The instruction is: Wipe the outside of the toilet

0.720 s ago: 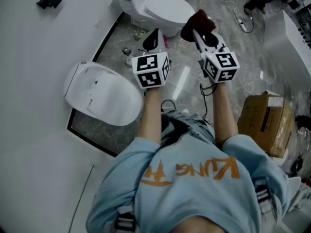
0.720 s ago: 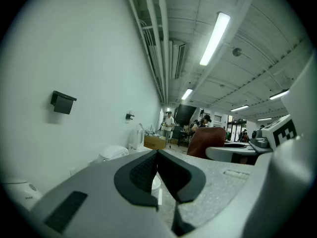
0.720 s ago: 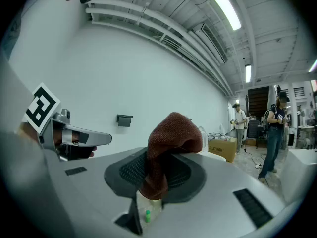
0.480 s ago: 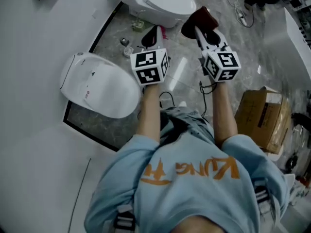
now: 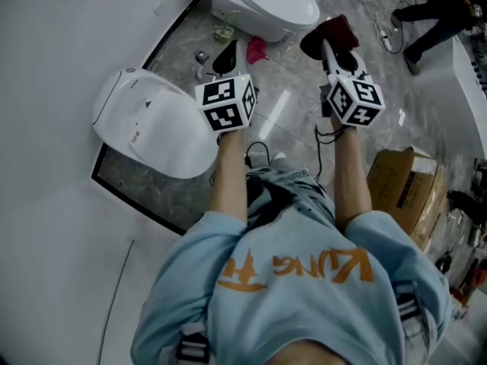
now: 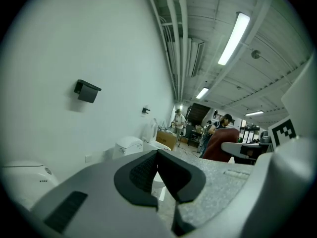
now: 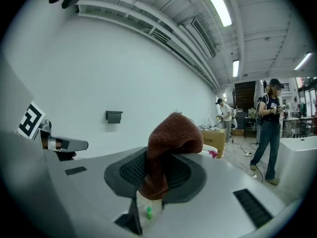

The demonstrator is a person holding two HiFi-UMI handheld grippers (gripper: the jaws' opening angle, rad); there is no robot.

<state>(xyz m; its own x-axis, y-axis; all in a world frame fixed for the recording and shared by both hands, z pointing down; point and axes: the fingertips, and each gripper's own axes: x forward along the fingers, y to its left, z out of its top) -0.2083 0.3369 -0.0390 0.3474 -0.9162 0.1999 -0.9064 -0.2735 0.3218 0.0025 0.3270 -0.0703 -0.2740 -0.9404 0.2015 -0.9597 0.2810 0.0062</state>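
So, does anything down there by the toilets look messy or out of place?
Yes: a pink scrap and some small bits lie loose on the floor right beside the far toilet, which looks like stray clutter.

Both grippers ride slightly higher in the head view than half a second ago. The left gripper drifts left, while the right gripper and its brown cloth drift right. The toilet slides toward the top edge. A pink rag now shows clearly beside its base, and a dark-clothed person shows more fully at top right.
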